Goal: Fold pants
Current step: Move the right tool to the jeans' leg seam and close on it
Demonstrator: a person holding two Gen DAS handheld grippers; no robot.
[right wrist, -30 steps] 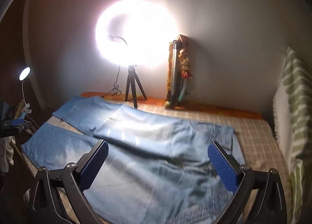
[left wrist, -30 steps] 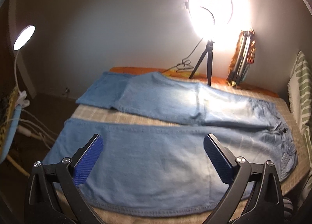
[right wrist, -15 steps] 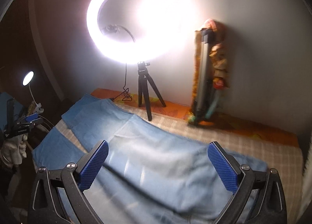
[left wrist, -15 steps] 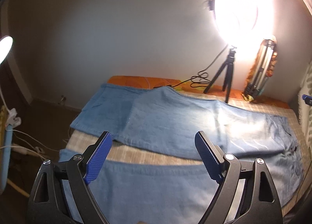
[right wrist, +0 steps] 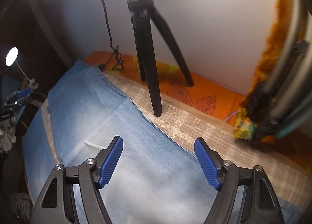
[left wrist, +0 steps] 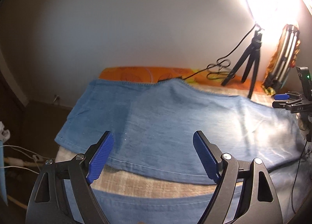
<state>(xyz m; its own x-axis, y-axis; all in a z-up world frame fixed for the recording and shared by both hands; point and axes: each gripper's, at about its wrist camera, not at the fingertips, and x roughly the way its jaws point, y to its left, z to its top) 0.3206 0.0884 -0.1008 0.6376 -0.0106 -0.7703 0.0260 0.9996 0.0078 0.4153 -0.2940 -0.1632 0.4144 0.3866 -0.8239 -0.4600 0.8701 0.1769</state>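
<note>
Light blue jeans (left wrist: 175, 118) lie spread flat on a checked cloth (left wrist: 148, 185), both legs running left to right. My left gripper (left wrist: 153, 134) hovers over the far leg near its front seam. Its jaws are closing, with only air between the blue pads and the denim lying below. My right gripper (right wrist: 158, 139) hangs over the same leg (right wrist: 109, 118) at its far edge, its jaws also closing on nothing. Each gripper shows small in the other's view: the right gripper (left wrist: 288, 103) at the right edge, the left gripper (right wrist: 17, 97) at the left edge.
A black tripod (right wrist: 150, 64) of the ring light stands on the cloth just beyond the right gripper, its cable (left wrist: 220, 68) coiled on the orange sheet (right wrist: 195, 91). A furry orange folded stand (right wrist: 273, 68) leans at the right. The wall is close behind. Cords (left wrist: 19, 163) lie on the floor at left.
Both grippers have moved forward and down from the near leg to the far leg. The right one now sits close to the tripod. Both pairs of jaws stand narrower than before.
</note>
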